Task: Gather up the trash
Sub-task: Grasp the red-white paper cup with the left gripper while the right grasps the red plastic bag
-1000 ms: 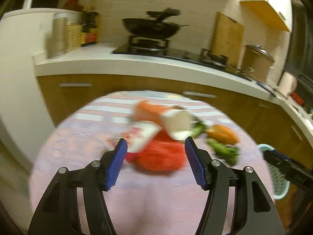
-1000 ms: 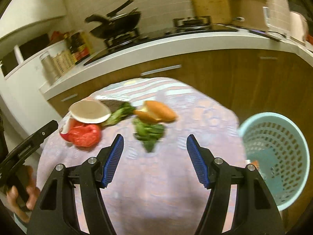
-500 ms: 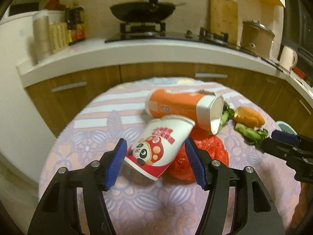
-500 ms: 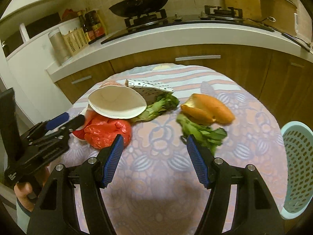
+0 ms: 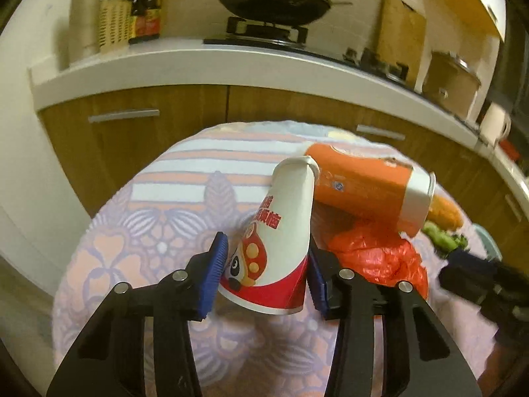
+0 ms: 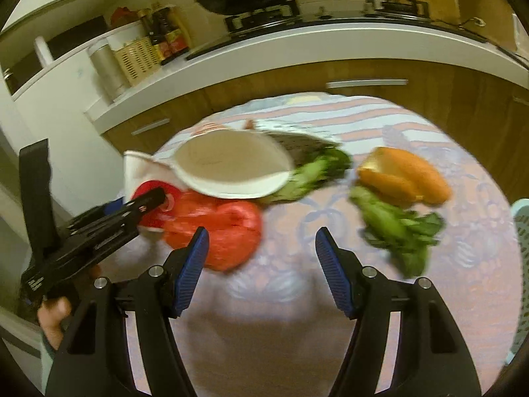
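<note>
Left tongs (image 5: 266, 276) clamp panda cup (image 5: 274, 251); basket (image 6: 522, 231) contents unseen.

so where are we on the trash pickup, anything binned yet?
Nothing visibly binned: only the rim of the blue basket shows. In hand: the left gripper is clamped on the panda paper cup. The right gripper is open and empty. Left on the table: the orange cup, red plastic bag, greens and bread roll.

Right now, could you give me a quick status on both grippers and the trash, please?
Left gripper shut on panda paper cup. Right gripper open, empty, above tablecloth. Orange cup leans against panda cup, over red bag.
</note>
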Motion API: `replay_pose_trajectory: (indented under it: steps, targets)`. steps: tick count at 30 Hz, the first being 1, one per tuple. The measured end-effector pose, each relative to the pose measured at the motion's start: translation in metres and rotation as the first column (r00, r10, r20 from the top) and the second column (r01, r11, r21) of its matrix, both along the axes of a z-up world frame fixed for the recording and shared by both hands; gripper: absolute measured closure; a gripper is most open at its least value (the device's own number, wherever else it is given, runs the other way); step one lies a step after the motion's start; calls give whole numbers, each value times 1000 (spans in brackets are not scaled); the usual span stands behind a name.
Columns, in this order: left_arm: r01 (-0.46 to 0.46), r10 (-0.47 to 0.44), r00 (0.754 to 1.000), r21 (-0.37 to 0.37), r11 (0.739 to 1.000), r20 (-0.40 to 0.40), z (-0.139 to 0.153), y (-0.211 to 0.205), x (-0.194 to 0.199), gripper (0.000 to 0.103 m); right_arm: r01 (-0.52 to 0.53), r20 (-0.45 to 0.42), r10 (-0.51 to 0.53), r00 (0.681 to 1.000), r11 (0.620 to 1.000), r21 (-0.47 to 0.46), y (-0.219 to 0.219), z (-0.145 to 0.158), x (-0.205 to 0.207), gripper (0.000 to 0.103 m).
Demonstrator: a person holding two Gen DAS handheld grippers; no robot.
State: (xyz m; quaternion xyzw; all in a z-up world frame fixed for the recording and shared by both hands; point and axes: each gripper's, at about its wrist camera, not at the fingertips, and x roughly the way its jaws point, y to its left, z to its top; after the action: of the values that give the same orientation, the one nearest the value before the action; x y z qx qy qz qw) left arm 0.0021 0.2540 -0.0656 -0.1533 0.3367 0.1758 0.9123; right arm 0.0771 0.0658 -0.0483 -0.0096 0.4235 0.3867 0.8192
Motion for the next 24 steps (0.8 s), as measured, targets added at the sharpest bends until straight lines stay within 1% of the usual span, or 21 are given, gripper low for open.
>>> replay_pose_trajectory:
  steps: [3, 7, 10, 13, 15, 18, 20, 21, 22, 23, 24]
  targets:
    - [-7, 7, 1000, 7, 1000, 25, -1, -1, -2, 60, -15, 2, 15, 1000, 1000, -7, 16, -4, -6, 39]
    - [-25, 24, 998, 2, 1000, 54, 1, 0, -7, 60, -2, -39, 4, 999, 999, 39, 31, -12, -4, 25]
    - [-41, 41, 997, -7, 999, 69, 1, 2, -11, 60, 0, -75, 4, 997, 999, 54, 42, -21, 0, 25]
    - [-49, 53, 995, -44, 998, 79, 0, 10, -13, 60, -9, -120, 19, 993, 997, 83, 49, -31, 3, 24]
    - [-55, 61, 994, -69, 996, 87, 0, 14, -16, 60, -17, -105, 25, 994, 997, 74, 53, -30, 2, 24]
    - [-71, 78, 992, -78, 994, 94, 0, 18, -18, 60, -34, -101, 40, 994, 997, 66, 56, -30, -2, 25]
    - [-89, 97, 990, -83, 993, 99, 0, 20, -21, 60, -59, -104, 66, 992, 996, 73, 56, -31, -4, 37]
    - [-96, 105, 989, -84, 992, 103, 1, 21, -23, 60, -94, -121, 104, 987, 992, 86, 58, -32, -5, 52]
    - [-96, 105, 989, -88, 991, 105, 1, 23, -23, 60, -106, -117, 115, 986, 991, 77, 60, -32, -8, 55]
    - [-94, 104, 989, -92, 991, 103, 1, 23, -23, 60, -108, -94, 114, 989, 992, 64, 60, -31, -11, 57]
    - [-96, 105, 989, -91, 991, 102, 1, 23, -23, 60, -117, -67, 120, 990, 992, 47, 60, -29, -15, 61]
